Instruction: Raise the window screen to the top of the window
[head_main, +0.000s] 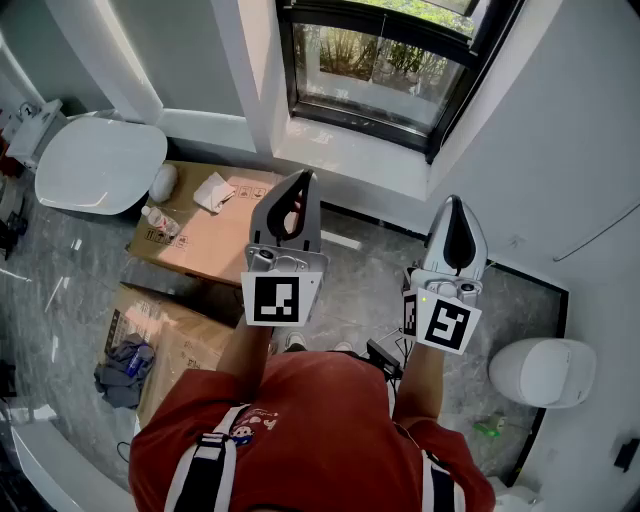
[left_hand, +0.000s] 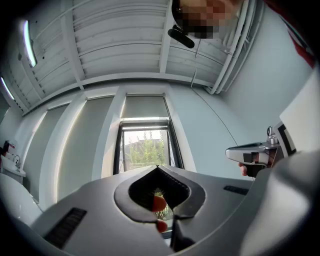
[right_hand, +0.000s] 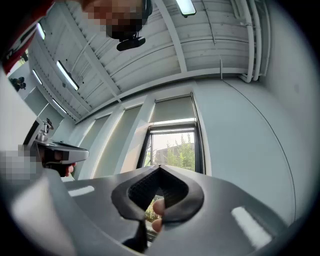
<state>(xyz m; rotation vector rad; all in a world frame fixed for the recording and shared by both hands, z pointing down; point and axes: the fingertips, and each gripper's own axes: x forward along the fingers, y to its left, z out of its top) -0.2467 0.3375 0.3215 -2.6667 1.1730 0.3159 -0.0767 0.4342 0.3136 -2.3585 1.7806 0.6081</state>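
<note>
Pale grey window screen (left_hand: 145, 106) covers just the top of the window (left_hand: 146, 149); left gripper (left_hand: 158, 168) and right gripper (right_hand: 160, 168) jaws pressed together; cardboard box (head_main: 215, 240) print too small to read

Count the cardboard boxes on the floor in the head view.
2. One cardboard box lies by the wall left of the window; the second box lies beside it, lower left. Others may be hidden.

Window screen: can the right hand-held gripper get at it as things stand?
Probably not yet: nothing blocks the way, but the window screen sits high, apart from the shut right hand-held gripper.
</note>
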